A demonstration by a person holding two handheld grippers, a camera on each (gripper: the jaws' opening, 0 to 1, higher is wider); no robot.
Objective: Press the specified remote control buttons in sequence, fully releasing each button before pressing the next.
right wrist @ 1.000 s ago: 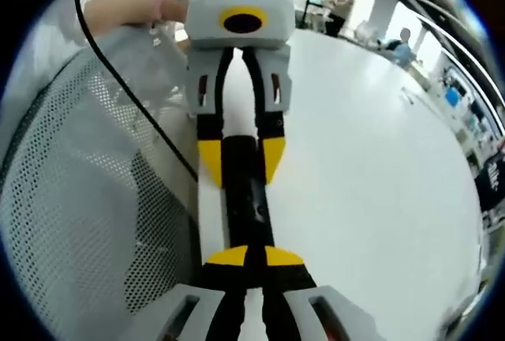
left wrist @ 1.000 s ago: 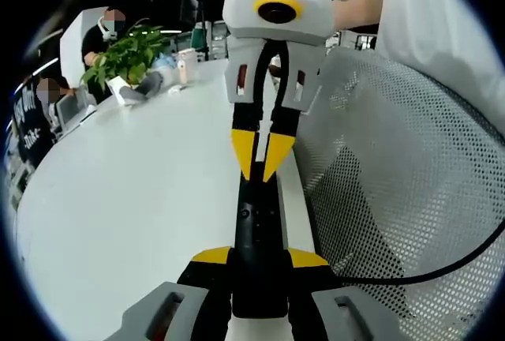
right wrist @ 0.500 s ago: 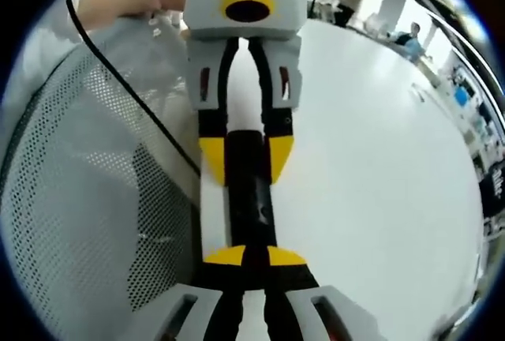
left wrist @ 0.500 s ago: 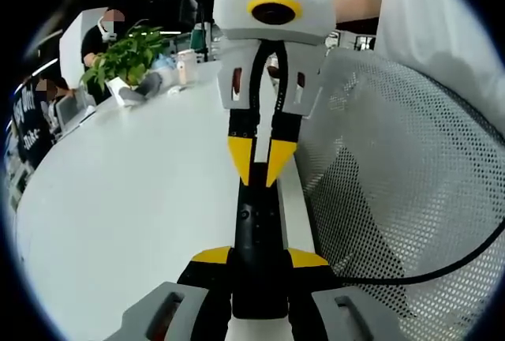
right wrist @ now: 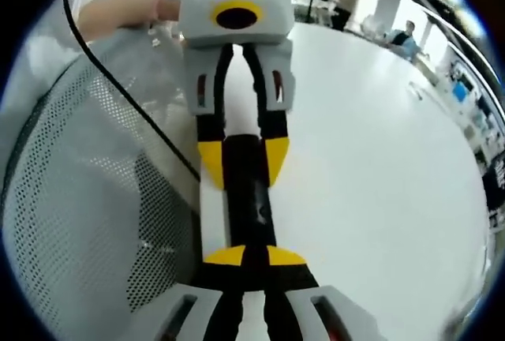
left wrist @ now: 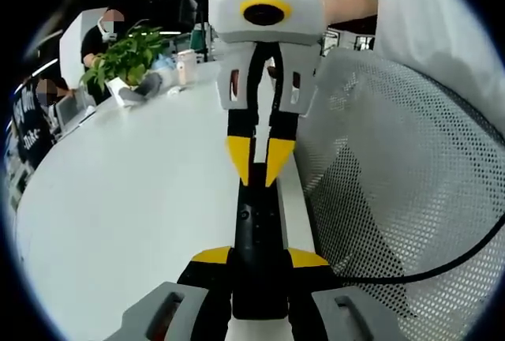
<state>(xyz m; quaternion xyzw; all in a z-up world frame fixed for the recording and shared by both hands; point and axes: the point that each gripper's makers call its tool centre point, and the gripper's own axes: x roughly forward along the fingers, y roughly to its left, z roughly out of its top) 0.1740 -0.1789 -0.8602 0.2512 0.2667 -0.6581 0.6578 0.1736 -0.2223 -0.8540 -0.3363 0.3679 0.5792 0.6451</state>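
left gripper view: left gripper (left wrist: 259,266) is clamping the black remote control (left wrist: 257,226) over the white table (left wrist: 134,191).
right gripper (left wrist: 259,163) is hovering closed, its fingertips (left wrist: 276,159) at the remote's far end.

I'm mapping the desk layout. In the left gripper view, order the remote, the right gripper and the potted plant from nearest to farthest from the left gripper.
1. remote: clamped in the left gripper, pointing forward.
2. right gripper: over the remote's far end.
3. potted plant: far upper left on the white table.
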